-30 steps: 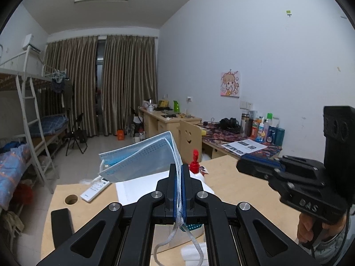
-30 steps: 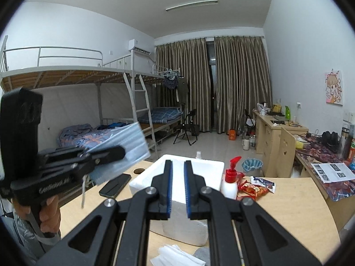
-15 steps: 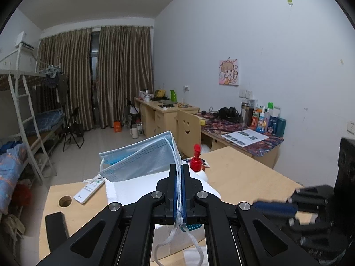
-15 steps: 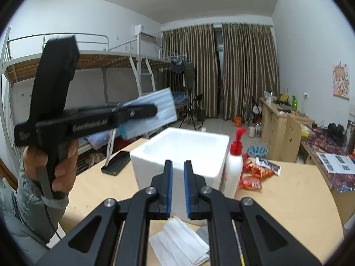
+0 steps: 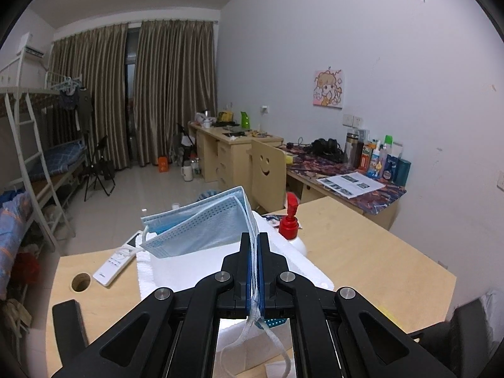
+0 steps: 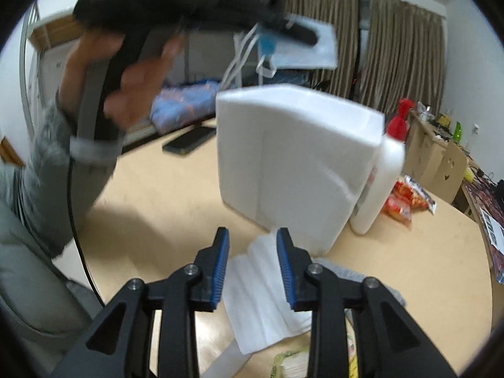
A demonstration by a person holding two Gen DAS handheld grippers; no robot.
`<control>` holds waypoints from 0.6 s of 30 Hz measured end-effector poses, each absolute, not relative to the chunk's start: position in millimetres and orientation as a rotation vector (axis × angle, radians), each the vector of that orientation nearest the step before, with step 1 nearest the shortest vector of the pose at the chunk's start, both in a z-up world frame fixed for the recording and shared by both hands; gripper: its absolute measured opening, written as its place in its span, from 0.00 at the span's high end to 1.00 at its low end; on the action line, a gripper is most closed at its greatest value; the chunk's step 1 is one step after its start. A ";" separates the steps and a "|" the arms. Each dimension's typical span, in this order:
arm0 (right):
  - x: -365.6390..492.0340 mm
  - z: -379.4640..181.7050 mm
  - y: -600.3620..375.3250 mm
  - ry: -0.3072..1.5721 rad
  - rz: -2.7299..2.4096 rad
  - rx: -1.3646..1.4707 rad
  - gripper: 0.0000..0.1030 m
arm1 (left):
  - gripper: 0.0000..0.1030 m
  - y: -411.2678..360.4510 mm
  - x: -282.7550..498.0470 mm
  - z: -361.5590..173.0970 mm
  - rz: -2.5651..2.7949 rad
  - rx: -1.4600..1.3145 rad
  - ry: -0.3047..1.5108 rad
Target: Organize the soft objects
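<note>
My left gripper [image 5: 254, 242] is shut on a blue face mask [image 5: 201, 230] and holds it above the white foam box [image 5: 176, 267]; its ear loops hang down. In the right wrist view the left gripper [image 6: 302, 36] holds the mask [image 6: 302, 50] over the foam box [image 6: 293, 160]. My right gripper [image 6: 252, 245] is open, low over a white folded tissue [image 6: 264, 289] lying on the wooden table [image 6: 163, 201] in front of the box.
A white pump bottle with a red top [image 6: 382, 182] stands right of the box, snack packets [image 6: 406, 201] beyond it. A black phone [image 6: 189, 140] and a white remote [image 5: 118, 261] lie on the table. A grey cloth [image 6: 356, 275] lies beside the tissue.
My right gripper has dropped towards the table and opened over the tissue. The left gripper still holds the mask above the box.
</note>
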State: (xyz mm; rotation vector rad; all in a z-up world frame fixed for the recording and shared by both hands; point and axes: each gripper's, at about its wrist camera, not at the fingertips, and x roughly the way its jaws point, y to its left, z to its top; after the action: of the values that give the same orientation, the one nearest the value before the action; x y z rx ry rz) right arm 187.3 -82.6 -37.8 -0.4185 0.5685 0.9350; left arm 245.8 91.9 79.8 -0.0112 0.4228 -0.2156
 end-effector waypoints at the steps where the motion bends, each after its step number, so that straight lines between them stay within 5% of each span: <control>1: 188.2 -42.3 -80.7 0.581 0.936 -0.434 0.63 | 0.97 92.3 249.1 78.4 -0.217 -0.007 0.432; 9: 197.6 -68.0 -73.9 0.650 0.947 -0.501 0.59 | 0.91 102.1 263.5 67.2 -0.223 -0.035 0.477; 11: 199.0 -70.2 -73.5 0.657 0.947 -0.508 0.59 | 0.68 103.5 267.2 66.3 -0.214 -0.030 0.487; 13: 200.5 -71.0 -72.6 0.654 0.947 -0.513 0.58 | 0.20 103.3 266.8 64.9 -0.189 -0.024 0.477; 18: 206.0 -74.3 -68.7 0.658 0.952 -0.519 0.53 | 0.13 107.2 255.8 70.4 -0.184 -0.034 0.417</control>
State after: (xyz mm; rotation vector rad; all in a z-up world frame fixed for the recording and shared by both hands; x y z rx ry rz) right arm 206.0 -68.7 -74.3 -0.5187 0.6582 0.9518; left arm 255.8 107.2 70.4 -0.0338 0.4167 -0.1840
